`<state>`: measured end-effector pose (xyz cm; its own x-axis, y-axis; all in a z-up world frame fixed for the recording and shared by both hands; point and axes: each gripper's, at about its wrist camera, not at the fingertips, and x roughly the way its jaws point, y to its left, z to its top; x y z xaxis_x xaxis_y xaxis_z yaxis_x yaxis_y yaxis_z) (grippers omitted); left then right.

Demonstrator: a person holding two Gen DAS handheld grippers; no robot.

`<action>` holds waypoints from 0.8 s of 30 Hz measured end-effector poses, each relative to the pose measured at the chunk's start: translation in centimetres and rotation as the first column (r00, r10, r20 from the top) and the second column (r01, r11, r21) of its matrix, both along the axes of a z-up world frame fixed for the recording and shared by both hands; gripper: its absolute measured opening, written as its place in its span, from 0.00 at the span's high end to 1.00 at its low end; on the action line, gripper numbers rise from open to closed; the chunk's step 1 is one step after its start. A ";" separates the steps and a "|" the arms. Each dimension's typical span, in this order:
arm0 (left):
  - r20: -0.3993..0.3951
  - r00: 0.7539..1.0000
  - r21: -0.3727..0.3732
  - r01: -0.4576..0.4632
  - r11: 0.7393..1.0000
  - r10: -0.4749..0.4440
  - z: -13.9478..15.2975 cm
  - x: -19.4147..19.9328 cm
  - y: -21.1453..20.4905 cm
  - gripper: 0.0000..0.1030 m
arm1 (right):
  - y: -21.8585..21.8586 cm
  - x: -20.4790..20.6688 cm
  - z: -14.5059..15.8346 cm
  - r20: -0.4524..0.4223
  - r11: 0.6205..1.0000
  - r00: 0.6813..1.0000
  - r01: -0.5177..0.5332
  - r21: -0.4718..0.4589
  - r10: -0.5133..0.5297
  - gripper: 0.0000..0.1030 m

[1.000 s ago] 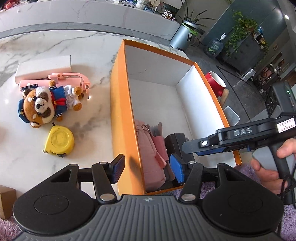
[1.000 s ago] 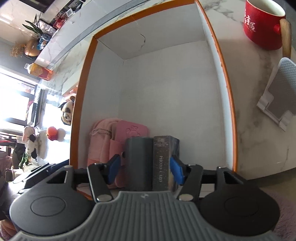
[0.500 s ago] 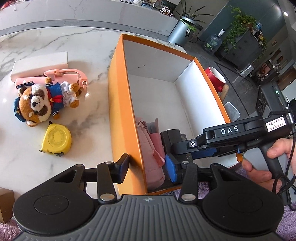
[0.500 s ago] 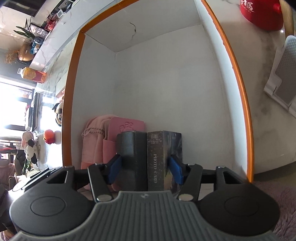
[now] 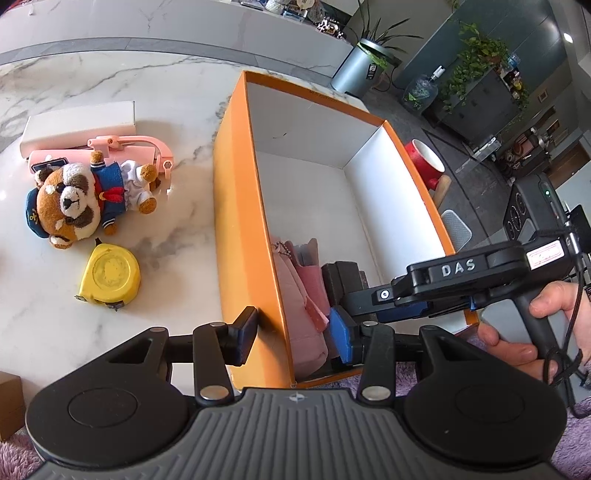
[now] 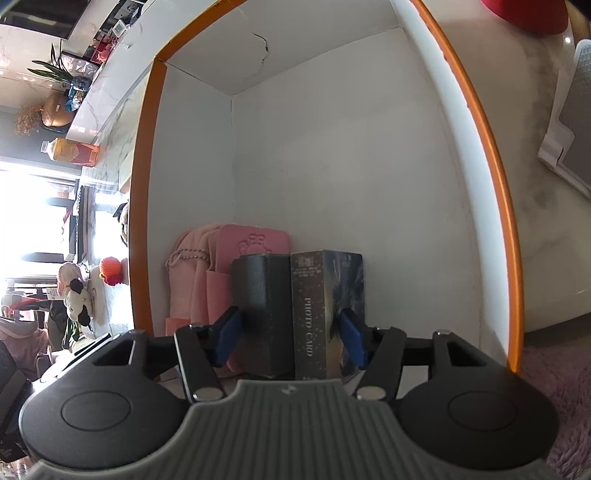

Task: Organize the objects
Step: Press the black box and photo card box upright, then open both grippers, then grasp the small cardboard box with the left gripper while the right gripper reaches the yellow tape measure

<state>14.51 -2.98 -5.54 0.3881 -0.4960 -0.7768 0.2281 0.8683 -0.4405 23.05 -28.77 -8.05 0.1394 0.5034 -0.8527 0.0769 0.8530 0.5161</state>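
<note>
Orange box (image 5: 243,236), white inside, pink pouch (image 6: 192,280)

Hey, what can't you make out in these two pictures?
- Left wrist view: the pink pouch and dark box are partly hidden by the orange box wall and the right hand-held gripper.
- Right wrist view: the red mug is cut off by the top edge.
- Right wrist view: small print on the photo card box is unreadable.

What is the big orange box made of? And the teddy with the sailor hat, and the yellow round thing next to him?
The orange box looks like stiff cardboard: thin flat walls, matte white inside, with a small crack in the lining. The teddy is soft plush with fuzzy fur and cloth clothes. The yellow tape measure looks like hard, slightly shiny plastic, though the look alone can't confirm that.
</note>
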 end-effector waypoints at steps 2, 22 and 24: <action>0.013 1.000 -0.005 -0.010 1.000 0.010 0.5 -0.2 0.3 0.52 | 0.4 -0.3 0.4 0.029 0.999 0.999 -0.020 -0.037 0.021 0.36; 0.106 0.987 0.351 -0.149 0.924 0.119 5.3 -5.7 12.3 0.37 | 9.9 -6.7 9.7 0.475 0.945 0.818 -0.301 -0.128 0.325 0.59; 0.079 0.989 0.392 -0.144 0.909 0.122 4.3 -5.9 13.5 0.32 | 11.8 -7.0 9.8 0.493 0.925 0.785 -0.345 -0.157 0.376 0.60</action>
